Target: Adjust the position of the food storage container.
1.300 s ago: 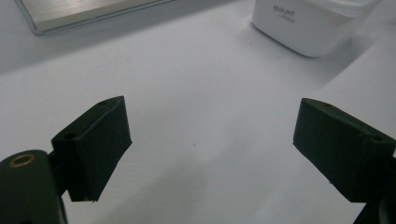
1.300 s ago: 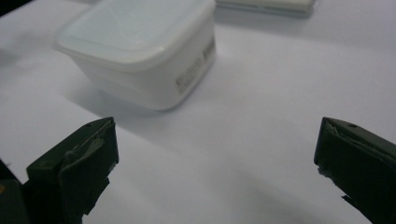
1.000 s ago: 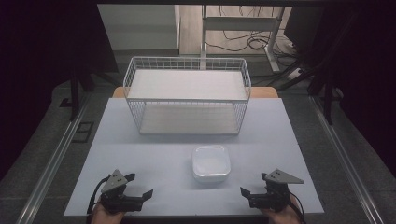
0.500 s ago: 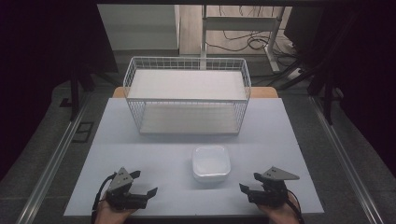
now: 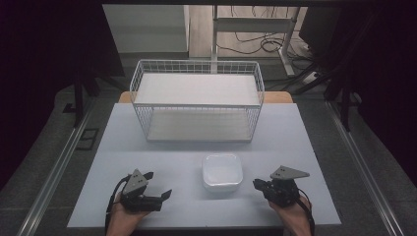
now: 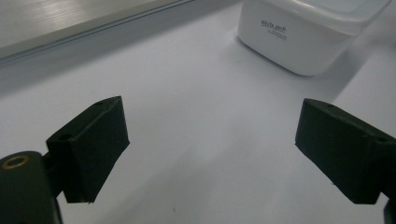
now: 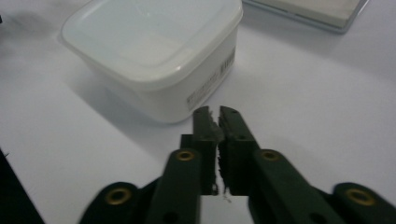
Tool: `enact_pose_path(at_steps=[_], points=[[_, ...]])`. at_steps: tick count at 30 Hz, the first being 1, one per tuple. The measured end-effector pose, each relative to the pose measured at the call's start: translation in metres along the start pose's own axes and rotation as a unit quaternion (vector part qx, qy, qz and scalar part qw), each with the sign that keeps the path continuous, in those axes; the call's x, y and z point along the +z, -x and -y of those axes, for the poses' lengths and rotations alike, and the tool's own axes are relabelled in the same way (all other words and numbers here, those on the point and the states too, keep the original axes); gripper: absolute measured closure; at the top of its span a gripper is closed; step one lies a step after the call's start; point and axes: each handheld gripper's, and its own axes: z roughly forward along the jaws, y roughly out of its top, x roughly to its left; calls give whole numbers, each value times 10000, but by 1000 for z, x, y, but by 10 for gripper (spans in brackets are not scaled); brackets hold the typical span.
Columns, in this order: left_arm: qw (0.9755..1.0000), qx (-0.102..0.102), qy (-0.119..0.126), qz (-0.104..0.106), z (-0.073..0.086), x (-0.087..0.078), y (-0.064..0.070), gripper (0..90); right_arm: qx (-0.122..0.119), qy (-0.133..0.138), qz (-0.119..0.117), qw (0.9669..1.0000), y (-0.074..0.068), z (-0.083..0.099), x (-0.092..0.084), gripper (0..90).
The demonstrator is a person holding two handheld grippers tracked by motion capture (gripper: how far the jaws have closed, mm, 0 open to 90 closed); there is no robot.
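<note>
"Where was the white box (image 5: pixel 222 171)?"

"It sat on the tabletop (image 5: pixel 147 147), in front of the wire basket (image 5: pixel 196 101) and a little to the right side. Its lid was on."

"And the two grippers?"

"The left gripper (image 5: pixel 160 191) was to the left of the box, well apart from it. The right gripper (image 5: pixel 256 184) was just to the right of the box, near its side but not touching it."

"Were the fingers open?"

"On the left gripper they stood wide apart, one finger (image 6: pixel 88 144) on each side, with nothing but bare tabletop between them. In the left gripper view the box (image 6: pixel 308 32) was farther off, up past the fingers."

"And the right one?"

"Its fingers (image 7: pixel 208 128) had just been closing. They were pressed together, tip to tip, and they held nothing. In the right gripper view the box (image 7: pixel 154 51) stood just beyond the tips, with a small label on its side."
</note>
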Motion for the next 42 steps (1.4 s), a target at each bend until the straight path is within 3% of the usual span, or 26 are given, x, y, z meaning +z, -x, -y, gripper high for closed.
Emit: enact_pose_path(at_steps=[2,10,15,22,28,32,35,42], points=[[9998,197,-42,-50,-5,7,2,86,-37,16,-12,10000,2,-6,3,894],[9995,314,12,-90,-17,28,-1,83,232,-92,95,9996,20,-27,34,896],[9990,426,-9,-110,-25,39,-1,89,198,-117,91,9997,29,-39,58,896],[9989,452,-54,-101,-32,49,-2,99,22,-206,87,9997,31,-51,82,896],[9987,494,-117,-109,-31,50,-2,112,-61,-251,-7,9997,23,-51,86,896],[9988,457,-143,-140,-29,47,-4,118,-93,-310,-177,9993,8,-48,84,895],[9994,298,-88,-161,-28,40,-8,120,-118,-346,-240,9990,-3,-47,80,895],[9996,185,-83,-207,-24,26,-12,124,-175,-421,-405,9981,-23,-40,72,894]])
